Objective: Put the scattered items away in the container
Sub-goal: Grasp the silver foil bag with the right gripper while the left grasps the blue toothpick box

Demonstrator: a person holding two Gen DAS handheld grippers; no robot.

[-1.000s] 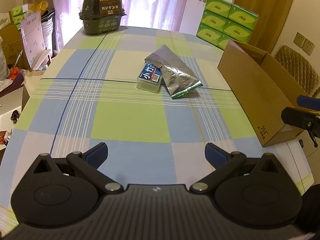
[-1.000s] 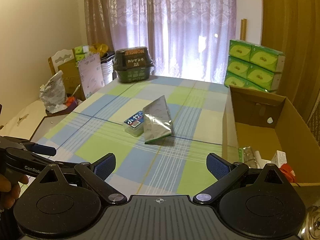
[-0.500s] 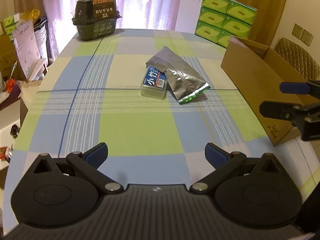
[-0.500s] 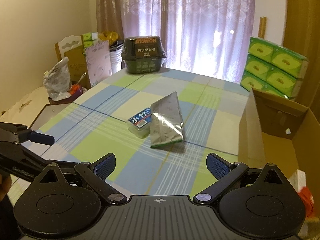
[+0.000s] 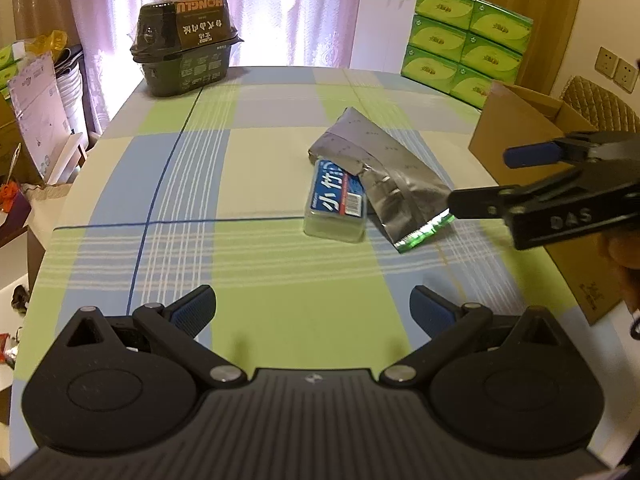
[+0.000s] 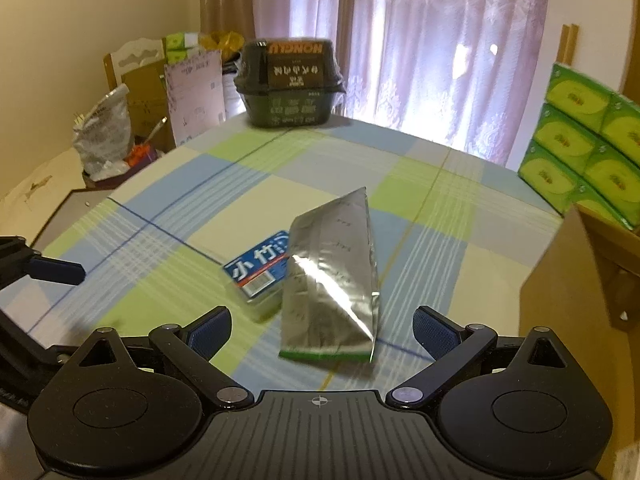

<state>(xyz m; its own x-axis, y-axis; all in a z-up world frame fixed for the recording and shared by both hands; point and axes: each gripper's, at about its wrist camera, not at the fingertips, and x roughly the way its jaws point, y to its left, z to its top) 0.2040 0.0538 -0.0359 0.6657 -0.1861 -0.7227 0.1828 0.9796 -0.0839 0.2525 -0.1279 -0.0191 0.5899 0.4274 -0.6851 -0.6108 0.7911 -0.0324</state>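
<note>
A silver foil pouch [image 5: 380,176] [image 6: 332,280] with a green bottom edge lies mid-table on the checked cloth. It leans partly over a small clear box with a blue label [image 5: 336,204] [image 6: 256,268]. The open cardboard box [image 5: 520,128] [image 6: 580,300] stands at the table's right edge. My left gripper [image 5: 312,310] is open and holds nothing, well short of both items. My right gripper [image 6: 322,328] is open, its fingers on either side of the pouch's near end without touching it. In the left wrist view the right gripper [image 5: 478,180] reaches in from the right, beside the pouch's green edge.
A dark green lidded tub [image 5: 184,48] [image 6: 290,84] stands at the table's far end. Green tissue packs [image 5: 464,52] [image 6: 580,160] are stacked behind the cardboard box. Bags and cartons [image 6: 108,136] crowd the floor left of the table.
My right gripper has moved left and forward, away from the cardboard box, up to the pouch. My left gripper has crept forward toward the items. Both stay open.
</note>
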